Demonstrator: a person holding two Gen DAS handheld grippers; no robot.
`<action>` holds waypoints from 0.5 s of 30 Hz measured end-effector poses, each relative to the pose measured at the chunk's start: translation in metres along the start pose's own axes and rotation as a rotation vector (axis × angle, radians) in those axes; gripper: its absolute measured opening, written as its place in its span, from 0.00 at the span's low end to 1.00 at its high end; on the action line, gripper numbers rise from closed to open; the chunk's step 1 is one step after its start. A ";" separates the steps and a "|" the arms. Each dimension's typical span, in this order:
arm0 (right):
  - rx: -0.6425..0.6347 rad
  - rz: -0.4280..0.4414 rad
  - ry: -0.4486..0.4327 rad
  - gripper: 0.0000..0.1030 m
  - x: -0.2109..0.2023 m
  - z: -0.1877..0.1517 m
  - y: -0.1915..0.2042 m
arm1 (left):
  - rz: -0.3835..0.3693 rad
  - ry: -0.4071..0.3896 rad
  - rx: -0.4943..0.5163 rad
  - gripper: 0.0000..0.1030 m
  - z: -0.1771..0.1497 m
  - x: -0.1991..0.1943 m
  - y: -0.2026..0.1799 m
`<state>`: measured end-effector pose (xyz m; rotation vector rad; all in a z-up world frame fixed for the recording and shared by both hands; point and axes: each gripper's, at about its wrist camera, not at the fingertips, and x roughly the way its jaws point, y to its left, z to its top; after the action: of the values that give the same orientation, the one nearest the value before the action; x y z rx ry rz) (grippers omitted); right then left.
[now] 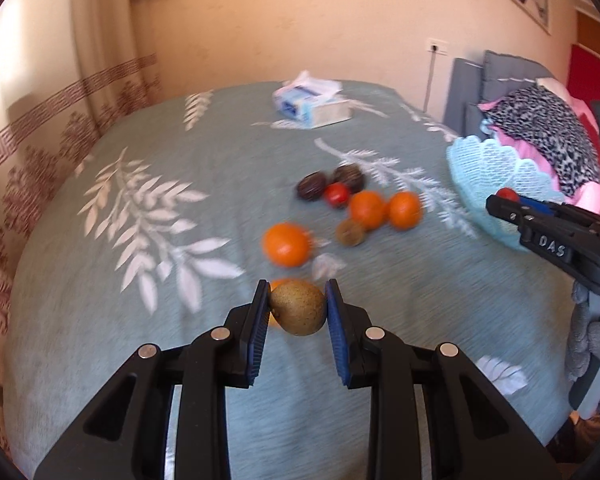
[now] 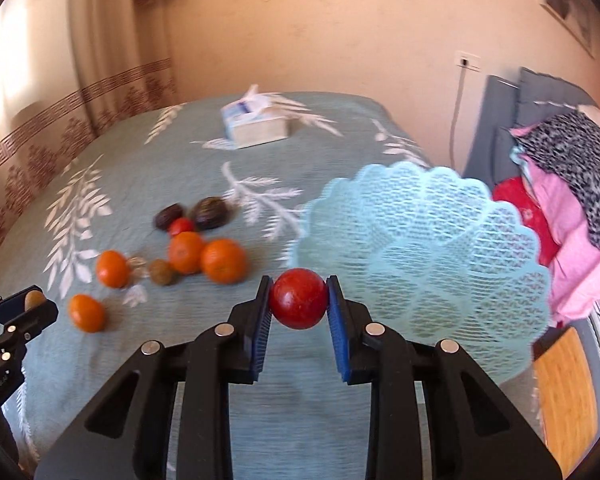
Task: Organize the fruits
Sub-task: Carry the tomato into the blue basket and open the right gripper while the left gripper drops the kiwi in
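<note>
My left gripper (image 1: 298, 304) is shut on a brown kiwi (image 1: 299, 307), held above the teal bedspread. My right gripper (image 2: 299, 300) is shut on a red fruit (image 2: 299, 303), just left of the light blue lace basket (image 2: 428, 256). In the left wrist view the right gripper (image 1: 500, 199) shows at the right edge with the red fruit (image 1: 507, 193) in front of the basket (image 1: 496, 164). On the bedspread lie several oranges (image 2: 224, 261), a second kiwi (image 2: 162, 272), a small red fruit (image 2: 181, 226) and two dark fruits (image 2: 212, 213).
A tissue box (image 2: 256, 124) stands at the far side of the bed (image 2: 140, 152). A pile of pink and leopard-print cloth (image 2: 572, 208) lies right of the basket. A patterned curtain (image 2: 100, 92) hangs at the left.
</note>
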<state>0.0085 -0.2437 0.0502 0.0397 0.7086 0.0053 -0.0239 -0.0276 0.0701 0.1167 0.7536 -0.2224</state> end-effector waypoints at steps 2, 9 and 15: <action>0.017 -0.031 -0.008 0.27 -0.002 -0.001 -0.012 | -0.018 -0.009 0.028 0.27 0.009 0.003 -0.014; 0.075 -0.102 -0.015 0.27 -0.004 -0.004 -0.046 | -0.075 -0.023 0.096 0.27 0.035 0.017 -0.053; 0.109 -0.139 -0.021 0.27 -0.004 -0.004 -0.064 | -0.119 -0.034 0.132 0.27 0.053 0.030 -0.079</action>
<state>0.0023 -0.3079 0.0466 0.0946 0.6892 -0.1669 0.0134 -0.1190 0.0857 0.1933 0.7130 -0.3866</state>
